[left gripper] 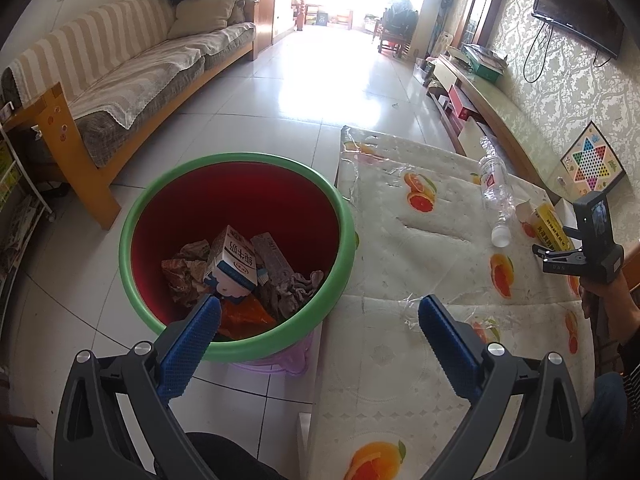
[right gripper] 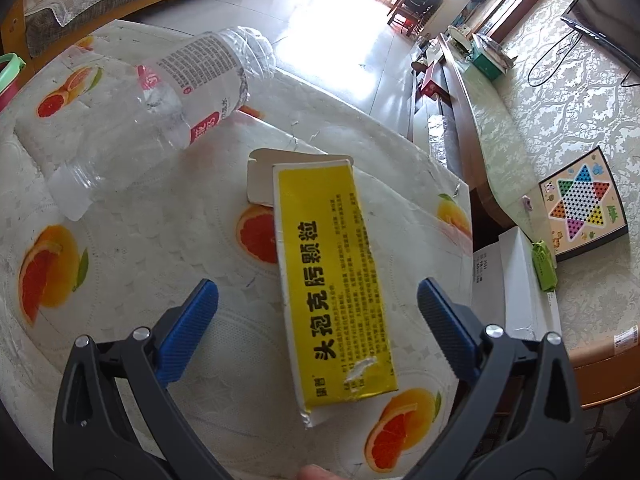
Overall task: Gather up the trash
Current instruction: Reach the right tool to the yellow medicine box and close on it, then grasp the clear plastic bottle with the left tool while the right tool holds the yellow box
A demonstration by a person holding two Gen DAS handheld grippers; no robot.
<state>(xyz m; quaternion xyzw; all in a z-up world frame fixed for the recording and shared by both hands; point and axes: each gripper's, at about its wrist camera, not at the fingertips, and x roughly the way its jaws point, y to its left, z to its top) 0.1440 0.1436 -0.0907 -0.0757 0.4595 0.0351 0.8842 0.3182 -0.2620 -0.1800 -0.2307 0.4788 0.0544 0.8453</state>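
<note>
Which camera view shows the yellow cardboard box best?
The right wrist view: the yellow cardboard box lies large between the open right gripper. The left wrist view shows only a small part behind that gripper.

yellow box (right gripper: 334, 276), orange-fruit-print tablecloth (right gripper: 132, 240), red bin (left gripper: 236, 208) with green rim

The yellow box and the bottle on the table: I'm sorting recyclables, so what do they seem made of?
Yellow box: seemingly thin cardboard with a glossy printed face; scuffs expose white, and a flap stands open. Bottle: clear thin plastic, see-through and dented, white cap, printed label.
</note>
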